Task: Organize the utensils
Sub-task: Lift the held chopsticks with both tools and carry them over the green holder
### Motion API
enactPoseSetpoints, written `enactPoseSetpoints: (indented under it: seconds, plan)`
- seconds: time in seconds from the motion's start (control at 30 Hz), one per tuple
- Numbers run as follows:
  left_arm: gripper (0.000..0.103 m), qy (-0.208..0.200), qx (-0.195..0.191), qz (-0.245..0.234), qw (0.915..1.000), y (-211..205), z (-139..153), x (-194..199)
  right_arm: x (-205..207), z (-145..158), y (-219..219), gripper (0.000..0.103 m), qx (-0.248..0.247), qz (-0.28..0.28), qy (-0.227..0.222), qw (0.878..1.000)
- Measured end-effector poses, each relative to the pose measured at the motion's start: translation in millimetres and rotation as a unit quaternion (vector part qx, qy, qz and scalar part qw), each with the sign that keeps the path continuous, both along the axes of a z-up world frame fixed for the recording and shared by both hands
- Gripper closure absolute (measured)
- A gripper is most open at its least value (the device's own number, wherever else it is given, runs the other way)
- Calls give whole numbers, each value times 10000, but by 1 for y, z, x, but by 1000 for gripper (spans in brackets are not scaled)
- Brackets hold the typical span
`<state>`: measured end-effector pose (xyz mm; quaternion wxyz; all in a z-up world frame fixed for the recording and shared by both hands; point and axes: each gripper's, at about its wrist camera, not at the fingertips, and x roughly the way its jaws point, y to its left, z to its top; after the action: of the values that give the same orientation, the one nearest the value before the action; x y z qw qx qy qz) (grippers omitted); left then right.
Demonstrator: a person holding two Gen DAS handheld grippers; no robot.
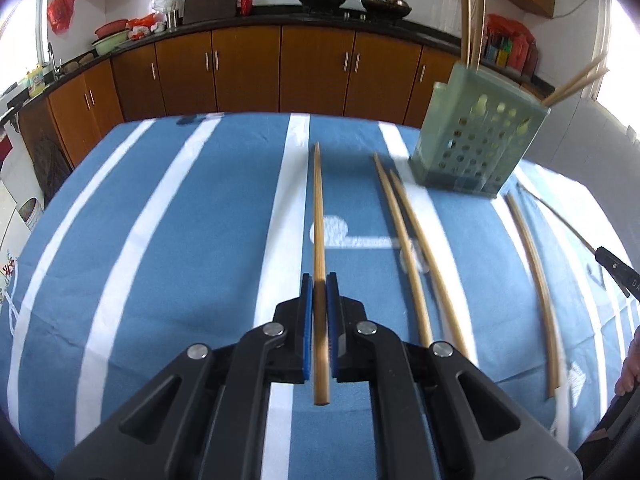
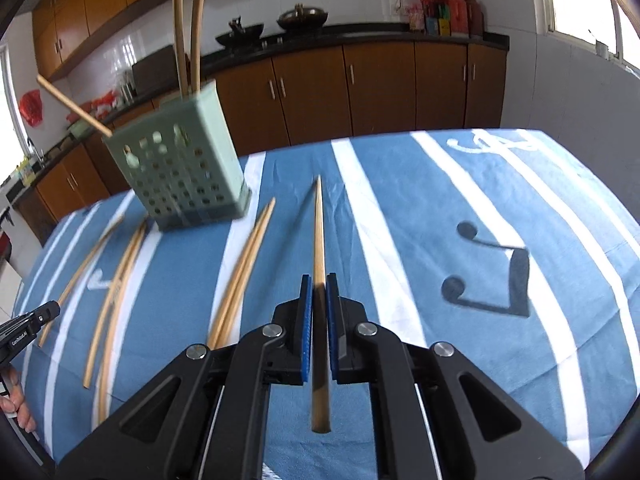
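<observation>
Left wrist view: left gripper (image 1: 319, 284) is clamping one chopstick (image 1: 319, 216) between its blue pads (image 1: 307, 320), jaws closed on the shaft. The stick is running forward along the fingers, tip pointing toward the far table edge, butt end sticking out behind the pads. Green perforated holder (image 1: 476, 144) is standing to the right of and beyond that tip, on the blue-and-white striped tablecloth (image 1: 160, 240). Chopsticks are already standing in the holder (two upright, others leaning out over its right rim). A loose pair (image 1: 416, 248) is lying on the cloth between the held stick and the holder; a single curved-looking stick (image 1: 536, 280) is lying in front of the holder, further right.

Right wrist view: right gripper (image 2: 319, 284) is likewise gripping a chopstick (image 2: 319, 240), jaws shut on it, tip pointing forward. The holder (image 2: 180, 168) is sitting to the left of and beyond this tip. Loose chopsticks (image 2: 244, 276) are lying in front of the holder, with more further left. Image is blurred around the holder.
</observation>
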<state>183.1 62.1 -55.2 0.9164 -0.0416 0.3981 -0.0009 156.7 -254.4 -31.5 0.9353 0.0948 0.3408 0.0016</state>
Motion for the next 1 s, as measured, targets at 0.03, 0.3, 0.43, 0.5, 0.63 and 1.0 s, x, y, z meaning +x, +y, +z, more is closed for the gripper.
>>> enactPoseSetpoints:
  seconds: [0.03,0.3,0.43,0.5,0.63,1.0]
  plan:
    - [95,-84,-31,3,10000,1,6,-2,-1,5,-1,96,2,-6,-72,10000]
    - [95,-839,-242,154,9961,6,58,-15,-11,36,-3,96,68,-32,-566,9984]
    - [95,-1153,-309,249,9925,8,80,-22,-14,49,-3,96,110,-14,-777,9969]
    - [95,-1249,-344,253,9912,9,87,-23,-15,53,-3,96,110,-7,-849,9963]
    - [95,-1410,-340,209,9892,8,100,-26,-16,59,-3,96,125,-1,-930,9956]
    - [96,-1704,-543,-89,9838,-1,135,-25,-14,92,5,96,233,265,-1320,9906]
